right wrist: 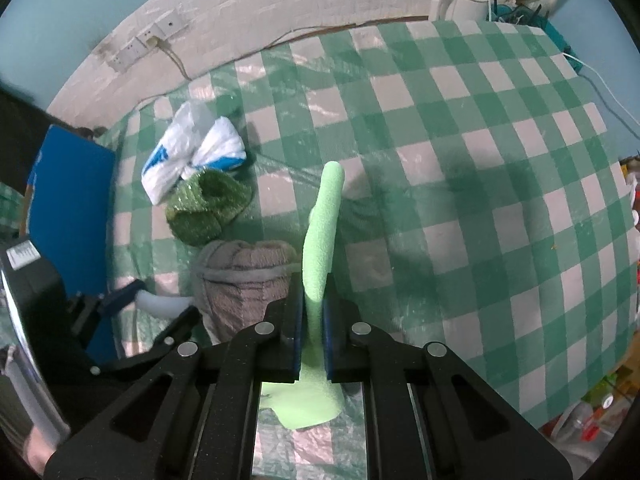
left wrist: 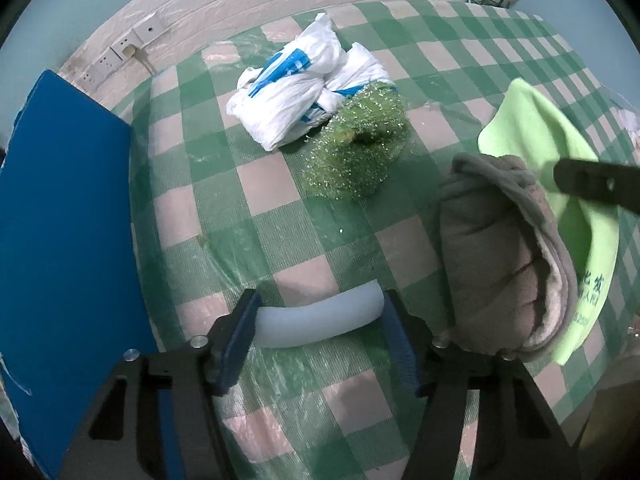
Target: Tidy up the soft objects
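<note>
A pale, whitish foam tube (left wrist: 318,322), short and slightly curved, lies on the green-and-white checked cloth (left wrist: 280,208). Just right of it sits a folded grey-brown towel (left wrist: 492,264), bundled thick, with a fuzzy lighter edge. A light green cloth (left wrist: 532,120) with dark printed lettering near one corner hangs lifted above the towel's right side, pinched at its upper part. Farther back lies a crumpled white plastic bag (left wrist: 296,88) with blue print, knotted in the middle. A sparkly green scrubber (left wrist: 360,148) rests against the bag's near side.
</note>
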`<state>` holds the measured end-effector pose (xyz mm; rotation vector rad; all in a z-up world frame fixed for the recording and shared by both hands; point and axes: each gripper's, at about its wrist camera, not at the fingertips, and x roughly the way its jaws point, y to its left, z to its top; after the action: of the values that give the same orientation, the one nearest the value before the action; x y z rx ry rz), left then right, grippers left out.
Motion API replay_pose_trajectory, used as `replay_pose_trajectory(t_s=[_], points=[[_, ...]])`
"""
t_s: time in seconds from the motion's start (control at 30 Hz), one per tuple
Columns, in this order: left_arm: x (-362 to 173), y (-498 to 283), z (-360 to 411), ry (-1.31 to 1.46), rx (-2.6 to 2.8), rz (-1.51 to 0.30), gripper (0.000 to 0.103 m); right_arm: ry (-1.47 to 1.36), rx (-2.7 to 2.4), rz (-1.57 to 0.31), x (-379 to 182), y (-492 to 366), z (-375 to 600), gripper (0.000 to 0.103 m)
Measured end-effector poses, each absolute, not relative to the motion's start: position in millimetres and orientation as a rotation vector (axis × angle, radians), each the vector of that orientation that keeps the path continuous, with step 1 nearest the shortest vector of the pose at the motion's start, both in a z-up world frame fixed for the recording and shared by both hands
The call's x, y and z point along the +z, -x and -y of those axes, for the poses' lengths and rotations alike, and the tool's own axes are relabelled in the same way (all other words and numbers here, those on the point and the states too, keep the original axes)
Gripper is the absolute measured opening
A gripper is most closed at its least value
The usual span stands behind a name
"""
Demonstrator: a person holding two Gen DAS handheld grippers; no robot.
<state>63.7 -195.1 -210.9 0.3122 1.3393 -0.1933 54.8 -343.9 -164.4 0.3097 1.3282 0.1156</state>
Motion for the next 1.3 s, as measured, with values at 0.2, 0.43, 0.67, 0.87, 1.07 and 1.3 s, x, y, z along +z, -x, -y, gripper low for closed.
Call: replay_pose_trajectory(t_s=[0.2,0.43,0.67,0.87,1.07,1.3], points=[[-206,-53,194,-0.302,-0.183,-1.336,0.012,-0.316,0.110,-1.295,-154,-60,346,0.008],[-194,-48,178,-0.242,-0.190,-1.346,0.009,-0.318,0.115,-1.266,-145,-64,341,0.008],[-177,-46,174,-0.227,-0.206,-1.314,0.009,-0.318,0.117,-1.242,-136,-62,340,0.008],[-160,-39,172,-0.212,-0.213,-1.284,0.008,-0.323,0.121,-1.214,-125,-61,340,0.008],[-145,-35,166,-0.195,-0.216,-1.260,0.008,-0.316,0.132,-1.182,-111,-59,336,0.008],[-131,-36,157,-0.168,-0.214,-1.241,0.008,-0.306,0.146,-1.157,-100,-58,329,0.008]])
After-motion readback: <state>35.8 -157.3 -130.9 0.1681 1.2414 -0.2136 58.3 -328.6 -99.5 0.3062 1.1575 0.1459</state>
